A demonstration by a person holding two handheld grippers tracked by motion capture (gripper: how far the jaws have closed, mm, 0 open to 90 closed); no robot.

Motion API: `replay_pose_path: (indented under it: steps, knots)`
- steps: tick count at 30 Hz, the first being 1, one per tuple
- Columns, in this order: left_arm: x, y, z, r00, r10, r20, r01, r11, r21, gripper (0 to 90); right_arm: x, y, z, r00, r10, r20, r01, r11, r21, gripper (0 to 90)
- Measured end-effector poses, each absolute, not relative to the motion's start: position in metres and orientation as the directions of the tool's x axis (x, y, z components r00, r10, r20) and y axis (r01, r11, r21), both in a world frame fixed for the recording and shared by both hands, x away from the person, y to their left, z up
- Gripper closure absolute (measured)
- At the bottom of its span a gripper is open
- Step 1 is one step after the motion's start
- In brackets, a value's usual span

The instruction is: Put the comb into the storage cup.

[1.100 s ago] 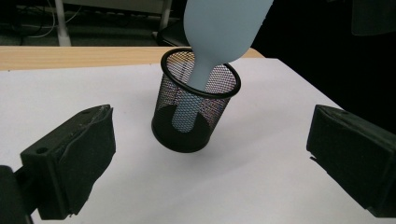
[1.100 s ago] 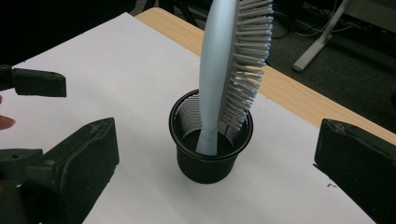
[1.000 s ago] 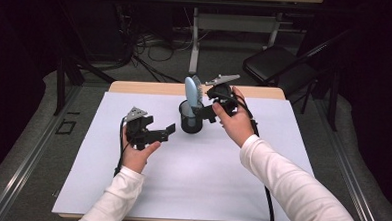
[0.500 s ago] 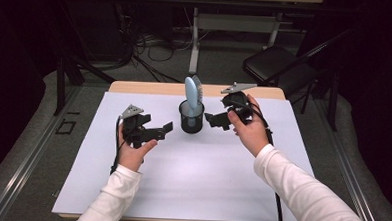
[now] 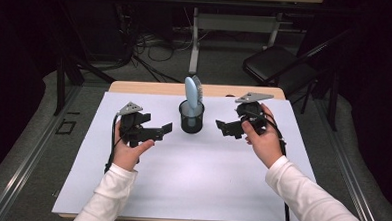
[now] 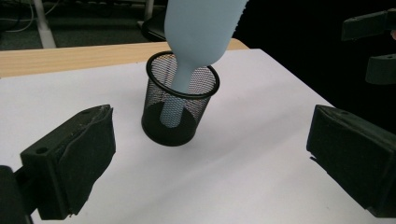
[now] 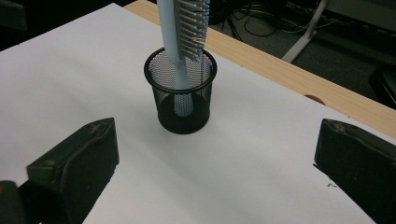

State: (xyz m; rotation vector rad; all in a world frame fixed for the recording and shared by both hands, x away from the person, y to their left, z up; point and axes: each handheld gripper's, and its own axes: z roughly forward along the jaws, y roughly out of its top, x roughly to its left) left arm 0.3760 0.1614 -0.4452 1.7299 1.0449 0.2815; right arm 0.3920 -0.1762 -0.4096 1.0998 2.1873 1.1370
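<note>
Left gripper (image 5: 167, 129): jaws spread, empty, just left of black wire-mesh cup (image 5: 190, 117).
Right gripper (image 5: 220, 126): jaws spread, empty, just right of cup.
Pale blue plastic hairbrush (image 5: 192, 91): handle down inside cup, head leaning on rim.
Handling: probably light, stiff, smooth; cup may tip.
Grip spot: neck above rim, not bristles.
Base: white sheet (image 5: 191, 180) under cup.

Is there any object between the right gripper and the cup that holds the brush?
No. In the right gripper view only bare white mat lies between the open jaws and the mesh cup with the blue brush.
</note>
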Motion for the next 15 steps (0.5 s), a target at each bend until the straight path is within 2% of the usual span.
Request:
replay_pose_path:
  steps: [11,15]
  knots:
    - [0.37,0.162,-0.432,0.613,0.732,-0.296,0.516,-0.087,0.852,1.3,0.366,-0.198,-0.411,-0.589,0.808,-0.009,0.453,0.339,0.824,0.0]
    - [0.365,0.164,-0.431,0.623,0.733,-0.273,0.512,-0.118,0.851,1.3,0.359,-0.204,-0.413,-0.584,0.812,0.0,0.455,0.328,0.828,0.0]
